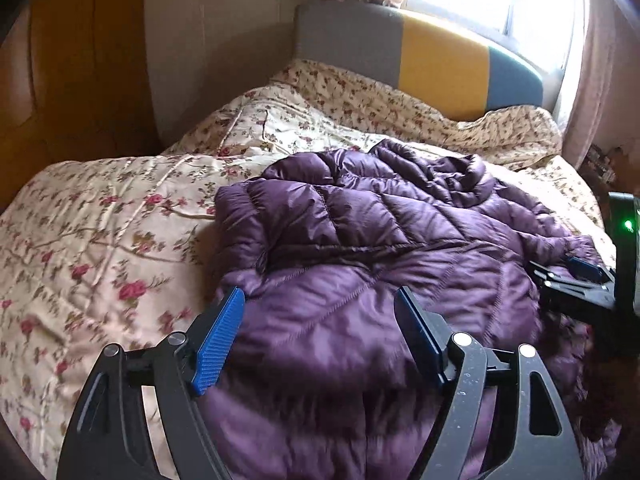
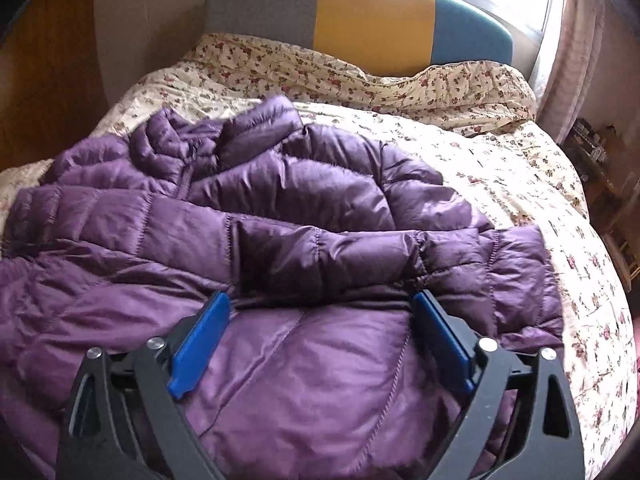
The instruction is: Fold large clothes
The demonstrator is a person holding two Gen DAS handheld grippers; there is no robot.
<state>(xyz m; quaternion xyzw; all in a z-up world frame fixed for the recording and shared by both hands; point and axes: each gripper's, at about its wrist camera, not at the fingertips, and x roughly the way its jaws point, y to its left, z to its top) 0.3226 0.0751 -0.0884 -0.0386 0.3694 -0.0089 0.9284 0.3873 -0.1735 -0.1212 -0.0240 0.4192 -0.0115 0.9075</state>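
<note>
The purple puffer jacket (image 2: 304, 216) lies crumpled on a bed covered by a floral quilt (image 1: 100, 220), its collar toward the grey, yellow and blue headboard (image 2: 372, 20). The left gripper (image 1: 320, 320) hangs over the jacket's near edge with its jaws spread and nothing pinched. The right gripper (image 2: 320, 332) hangs over the jacket too, jaws spread wide and gripping nothing; it also shows at the left view's right edge

I see a glossy purple quilted jacket (image 2: 304, 216) on a cream bedspread (image 2: 500, 184) printed with small red roses. The far headboard (image 2: 372, 24) runs grey, mustard yellow, then teal. My left hand-held gripper (image 1: 320, 336) is black with blue pads (image 1: 220, 344); curtains (image 1: 592, 80) are pale pink.
</note>
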